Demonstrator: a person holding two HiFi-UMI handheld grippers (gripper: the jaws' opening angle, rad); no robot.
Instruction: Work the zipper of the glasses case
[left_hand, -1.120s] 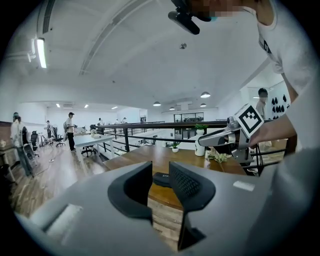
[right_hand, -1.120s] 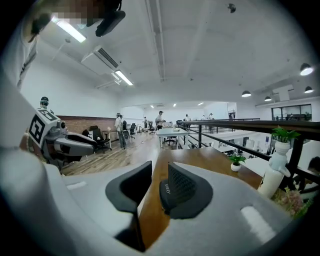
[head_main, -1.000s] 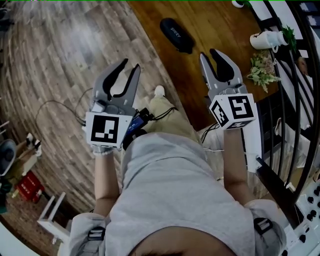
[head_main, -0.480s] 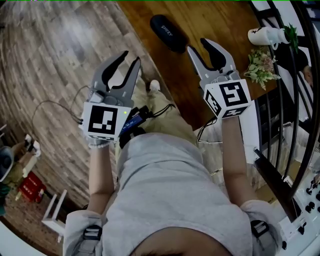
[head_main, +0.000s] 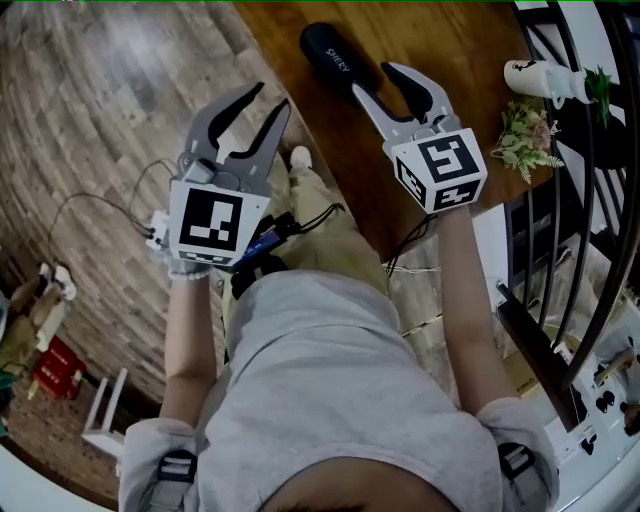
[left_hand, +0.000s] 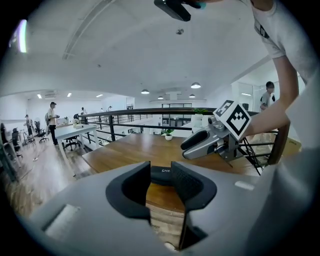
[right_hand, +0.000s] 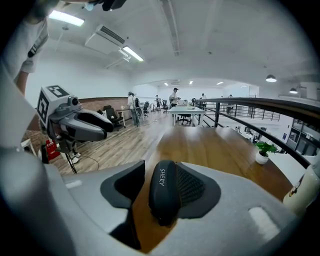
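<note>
The dark glasses case (head_main: 335, 60) lies on the wooden table (head_main: 450, 40). My right gripper (head_main: 376, 80) stands open over the table, its jaws having just widened, its tips at the case's near end. In the right gripper view the case (right_hand: 163, 197) sits between the jaws, close to the right pad (right_hand: 192, 187); I cannot tell if they touch. My left gripper (head_main: 268, 98) is open too, its jaws also having just widened, nothing in them, left of the table's edge. In the left gripper view the case (left_hand: 162, 172) shows far beyond the jaws.
A white vase (head_main: 545, 80) and a small flower bunch (head_main: 525, 135) stand on the table at the right. A black railing (head_main: 590, 200) runs behind them. Cables (head_main: 100, 215) lie on the wooden floor at the left.
Both grippers have moved forward and down toward the case. The right jaws stand wider than before, and the case's near end now lies at their tips.
</note>
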